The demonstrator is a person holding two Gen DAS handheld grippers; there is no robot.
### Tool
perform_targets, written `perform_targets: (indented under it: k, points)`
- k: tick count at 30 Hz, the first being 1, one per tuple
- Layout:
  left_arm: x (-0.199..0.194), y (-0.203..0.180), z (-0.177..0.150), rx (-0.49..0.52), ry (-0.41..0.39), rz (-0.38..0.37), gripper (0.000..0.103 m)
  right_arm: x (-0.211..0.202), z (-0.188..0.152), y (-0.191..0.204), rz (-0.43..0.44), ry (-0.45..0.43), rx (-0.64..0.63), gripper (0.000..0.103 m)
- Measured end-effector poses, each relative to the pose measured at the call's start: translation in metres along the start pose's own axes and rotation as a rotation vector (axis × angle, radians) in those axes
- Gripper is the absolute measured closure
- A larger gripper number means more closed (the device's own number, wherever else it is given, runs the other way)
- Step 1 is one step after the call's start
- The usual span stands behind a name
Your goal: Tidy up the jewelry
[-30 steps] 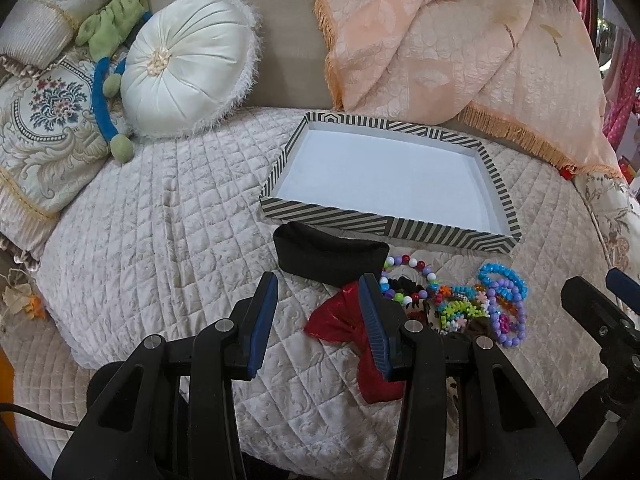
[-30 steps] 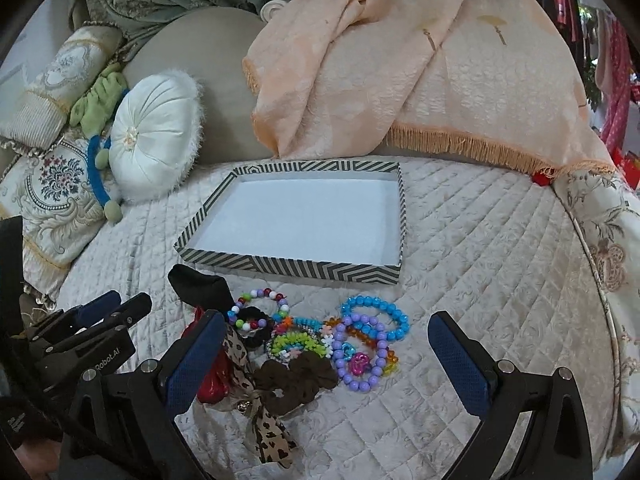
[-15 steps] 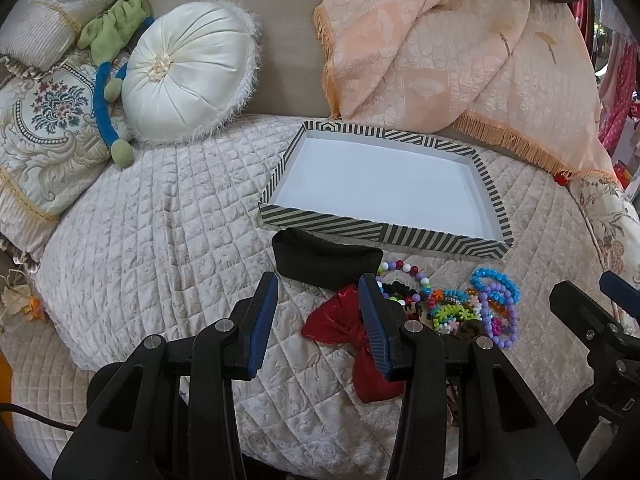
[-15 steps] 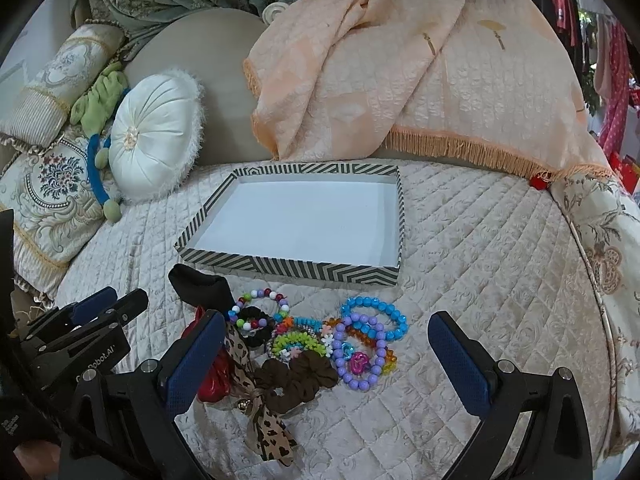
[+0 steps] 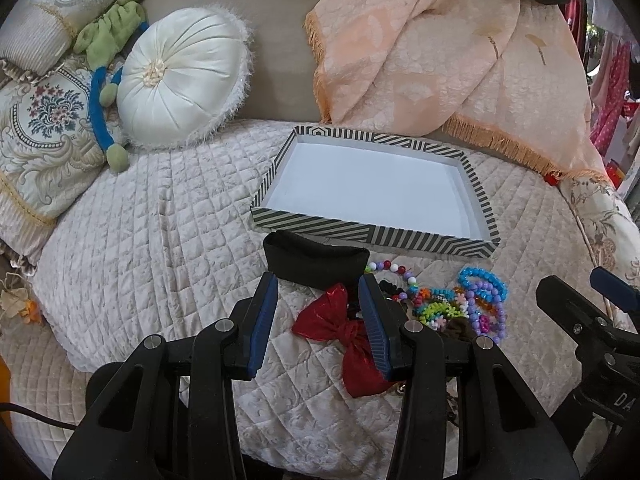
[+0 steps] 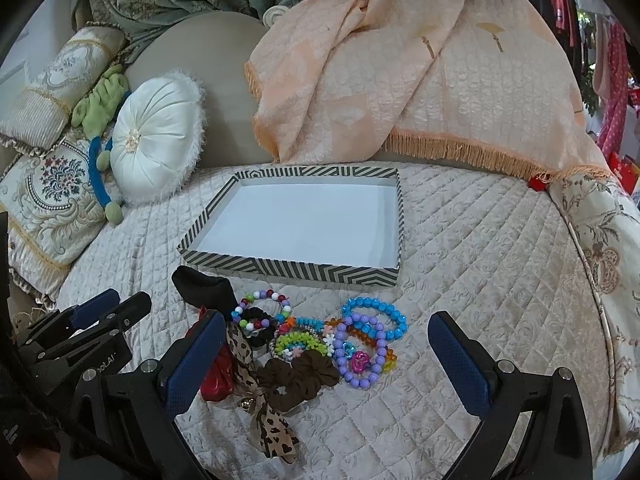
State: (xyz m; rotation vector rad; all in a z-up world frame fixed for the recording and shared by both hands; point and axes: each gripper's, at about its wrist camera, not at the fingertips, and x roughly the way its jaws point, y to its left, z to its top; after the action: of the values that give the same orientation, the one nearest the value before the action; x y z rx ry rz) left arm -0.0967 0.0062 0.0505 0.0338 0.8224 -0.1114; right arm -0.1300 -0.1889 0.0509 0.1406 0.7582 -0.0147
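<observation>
Left hand-held gripper [image 5: 318,316] open — red bow [image 5: 340,328], black pouch [image 5: 316,260] ahead

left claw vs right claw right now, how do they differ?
Opening: the left claw stands moderately open, the right claw much wider.
Aim: the left claw frames the red bow and the edge of the black pouch; the right claw spans the beaded bracelets and brown scrunchie.
Shared: both hold nothing, hover short of the striped tray, and have blue pads.

I counted one striped tray [image 6: 288,270], one red bow [image 5: 340,334], one leopard-print bow [image 6: 264,412], one brown scrunchie [image 6: 300,376], one black band [image 5: 316,260] and several beaded bracelets [image 6: 368,332].
</observation>
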Motion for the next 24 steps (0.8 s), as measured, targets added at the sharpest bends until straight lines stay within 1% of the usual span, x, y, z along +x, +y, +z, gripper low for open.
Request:
perform_targets:
  k: [16, 24]
  points:
    - [-0.0042, 0.0001, -0.0001, -0.007, -0.001, -0.003, 0.061, -0.0080, 0.0015, 0.0039, 0.007, -0.008, -0.002, 0.002]
    - [-0.0030, 0.0001, -0.0023, -0.004, 0.003, -0.007, 0.062, -0.0076, -0.0001, 0.0050, 0.014, 0.005, -0.002, 0.002]
